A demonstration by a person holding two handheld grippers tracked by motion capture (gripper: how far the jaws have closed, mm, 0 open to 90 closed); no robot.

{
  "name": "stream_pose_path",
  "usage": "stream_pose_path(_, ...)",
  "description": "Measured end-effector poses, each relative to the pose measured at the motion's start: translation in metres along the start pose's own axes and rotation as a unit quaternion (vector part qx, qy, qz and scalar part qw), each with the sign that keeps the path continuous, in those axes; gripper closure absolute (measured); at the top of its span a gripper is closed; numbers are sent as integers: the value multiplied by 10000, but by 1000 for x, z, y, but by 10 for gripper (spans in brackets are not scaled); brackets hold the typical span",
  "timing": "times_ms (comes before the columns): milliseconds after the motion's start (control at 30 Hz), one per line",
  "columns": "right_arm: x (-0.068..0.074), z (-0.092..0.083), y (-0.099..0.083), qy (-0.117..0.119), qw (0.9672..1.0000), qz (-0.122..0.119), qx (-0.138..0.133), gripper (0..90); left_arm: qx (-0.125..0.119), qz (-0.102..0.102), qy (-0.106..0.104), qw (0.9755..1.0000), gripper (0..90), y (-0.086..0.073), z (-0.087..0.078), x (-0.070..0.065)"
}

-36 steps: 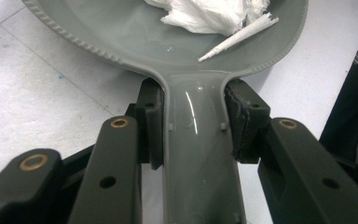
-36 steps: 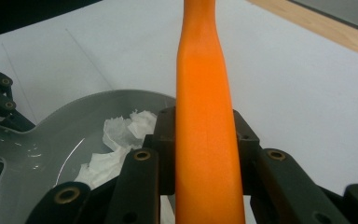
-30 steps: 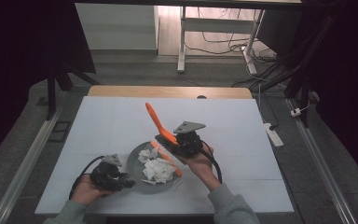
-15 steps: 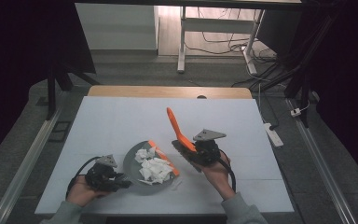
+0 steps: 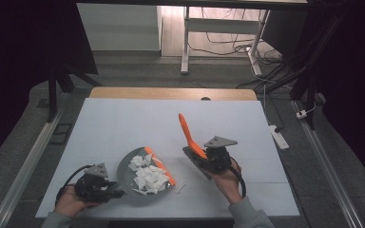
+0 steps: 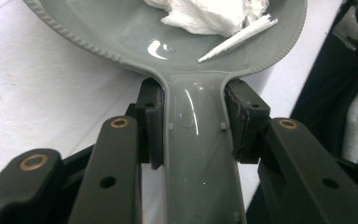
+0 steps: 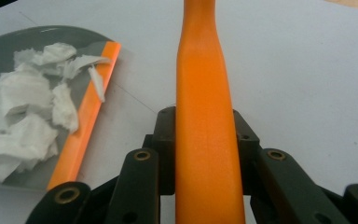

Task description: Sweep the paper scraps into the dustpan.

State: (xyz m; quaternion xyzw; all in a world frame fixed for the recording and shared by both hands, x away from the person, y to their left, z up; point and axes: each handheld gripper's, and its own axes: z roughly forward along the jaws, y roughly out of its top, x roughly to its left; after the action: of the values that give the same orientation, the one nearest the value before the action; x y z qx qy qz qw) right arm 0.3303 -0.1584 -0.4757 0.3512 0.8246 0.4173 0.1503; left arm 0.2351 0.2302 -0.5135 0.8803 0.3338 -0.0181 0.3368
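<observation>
White sheeting covered the table, whose far edge showed a strip of bare wood. Beyond that edge lay a grey floor, a pale cabinet, the legs of a white desk and a tangle of dark cables; a white power strip rested on the floor off the table's right side, and metal rails ran along both sides. The rest of the room was dark.

Near the front of the table sat a grey dustpan with an orange lip, holding a heap of crumpled white paper. One small white scrap lay on the sheet just beside the lip. The left gripper was at the pan's left, and in the left gripper view its jaws pinched the dustpan's grey handle from both sides, pads pressed against it.

The right gripper stood to the right of the pan, apart from it. Its jaws were clamped on an orange handle, which rose at a slant away from the person. In the right gripper view the handle ran up between the two pads, with the pan's orange lip and the paper at the left.
</observation>
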Motion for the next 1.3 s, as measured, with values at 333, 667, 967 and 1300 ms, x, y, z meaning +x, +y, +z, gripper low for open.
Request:
stream_pose_path(333, 2, 3, -2, -63, 9999, 71, 36, 704, 209, 213, -105, 9995, 615, -9, 0, -14)
stream_pose_path(667, 13, 16, -3, -77, 9998, 7, 165, 704, 309, 323, -179, 9988, 616, -11, 0, -19)
stream_pose_path(967, 24, 27, -6, -52, 9995, 37, 301, 704, 351, 348, -227, 9985, 616, -5, 6, -25)
stream_pose_path(1300, 60, 40, -7, 116, 9991, -71, 403, 704, 342, 311, -258, 9986, 616, -2, 11, -29)
